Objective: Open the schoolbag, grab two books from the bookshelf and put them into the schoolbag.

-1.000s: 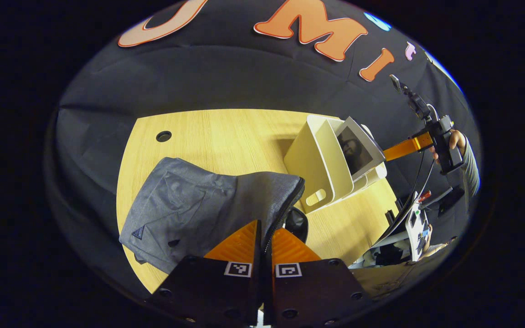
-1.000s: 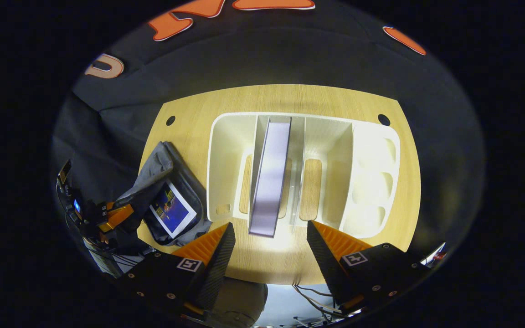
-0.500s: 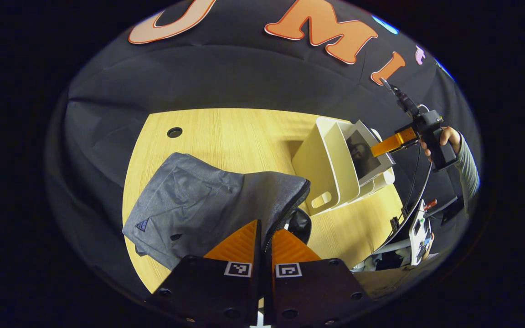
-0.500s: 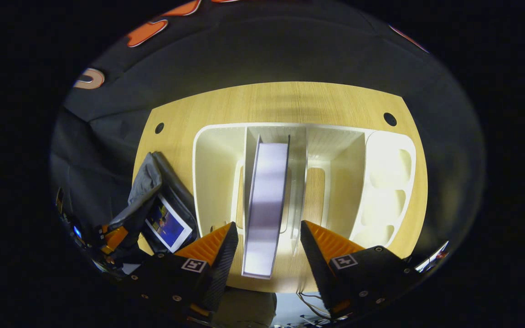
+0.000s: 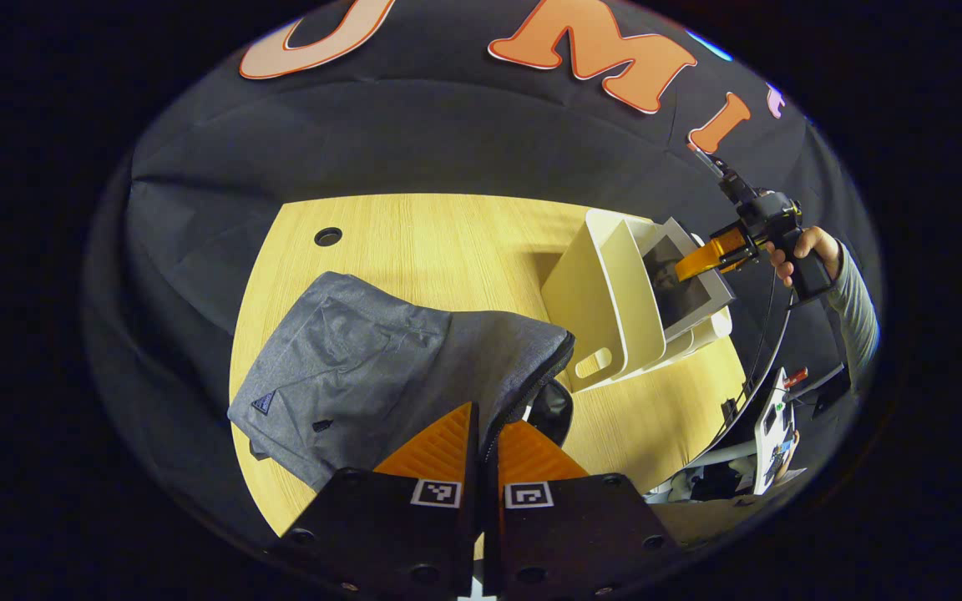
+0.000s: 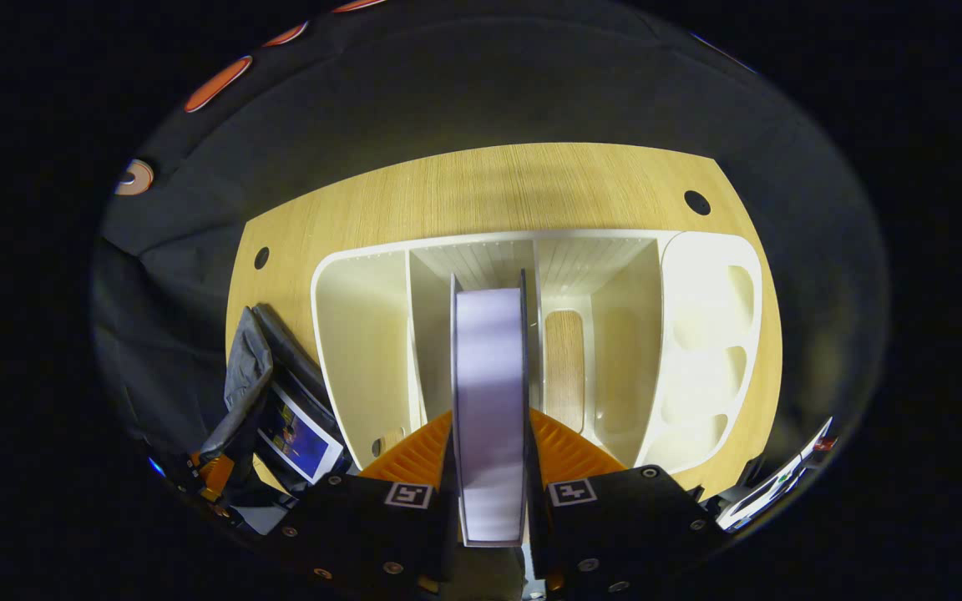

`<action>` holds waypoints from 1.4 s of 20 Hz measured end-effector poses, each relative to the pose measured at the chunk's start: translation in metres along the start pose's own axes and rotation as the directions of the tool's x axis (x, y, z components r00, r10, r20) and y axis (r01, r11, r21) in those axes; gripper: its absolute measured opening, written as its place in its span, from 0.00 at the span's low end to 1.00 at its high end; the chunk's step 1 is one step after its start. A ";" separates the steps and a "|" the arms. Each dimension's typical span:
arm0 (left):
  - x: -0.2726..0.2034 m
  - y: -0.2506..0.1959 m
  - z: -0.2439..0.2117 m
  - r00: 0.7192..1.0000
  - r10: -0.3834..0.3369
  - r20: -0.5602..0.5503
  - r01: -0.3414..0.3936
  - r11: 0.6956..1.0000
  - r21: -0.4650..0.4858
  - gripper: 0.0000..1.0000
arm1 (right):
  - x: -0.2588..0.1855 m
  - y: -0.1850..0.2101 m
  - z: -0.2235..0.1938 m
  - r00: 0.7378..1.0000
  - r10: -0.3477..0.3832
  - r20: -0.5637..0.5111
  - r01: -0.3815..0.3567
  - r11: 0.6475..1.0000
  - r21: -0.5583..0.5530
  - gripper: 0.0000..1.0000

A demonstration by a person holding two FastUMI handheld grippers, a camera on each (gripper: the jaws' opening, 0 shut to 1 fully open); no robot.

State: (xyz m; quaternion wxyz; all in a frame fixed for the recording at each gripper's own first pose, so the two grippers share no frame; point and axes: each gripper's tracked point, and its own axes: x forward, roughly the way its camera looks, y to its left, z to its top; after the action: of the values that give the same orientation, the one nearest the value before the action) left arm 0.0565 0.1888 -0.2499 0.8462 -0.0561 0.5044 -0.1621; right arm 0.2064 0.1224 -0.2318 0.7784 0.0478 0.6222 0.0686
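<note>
Wooden tabletop [image 5: 414, 250] carries everything: in the left gripper view your left gripper [image 5: 485, 442] is clamped on the zipper edge of the grey schoolbag [image 5: 381, 376], holding its mouth up just beside the white bookshelf [image 5: 606, 309]. Your right gripper [image 5: 702, 260] shows beyond the bookshelf, at the book there. In the right gripper view that right gripper [image 6: 489, 467] has its fingers pressed on both covers of the upright book [image 6: 489, 376] in the bookshelf's [image 6: 364, 334] second slot. The book's long axis runs straight away from you, so lift out, then swing left toward the schoolbag [image 6: 251, 376], where one book [image 6: 297, 430] already sits.

Both views: overlapping bookshelf [image 6: 364, 334], schoolbag [image 5: 364, 376].
</note>
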 end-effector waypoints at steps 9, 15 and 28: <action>0.003 0.000 -0.005 0.996 -0.081 -0.041 0.083 0.995 0.054 0.05 | -0.042 0.003 -0.031 0.997 -0.026 0.073 0.023 0.999 0.041 0.33; 0.002 0.004 -0.004 0.988 -0.134 -0.072 0.143 0.981 0.134 0.05 | -0.067 0.011 -0.073 0.994 -0.055 0.095 0.044 0.992 0.118 0.33; -0.001 0.003 -0.015 0.961 -0.244 -0.129 0.271 0.924 0.270 0.05 | -0.110 0.038 -0.185 0.984 -0.043 0.171 -0.025 0.924 0.381 0.33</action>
State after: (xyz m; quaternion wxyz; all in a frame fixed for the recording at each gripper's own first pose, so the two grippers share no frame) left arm 0.0435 0.1926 -0.2575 0.7923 0.0080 0.5029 -0.3453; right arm 0.0005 0.1397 -0.1611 0.8063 0.2013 0.5528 -0.0619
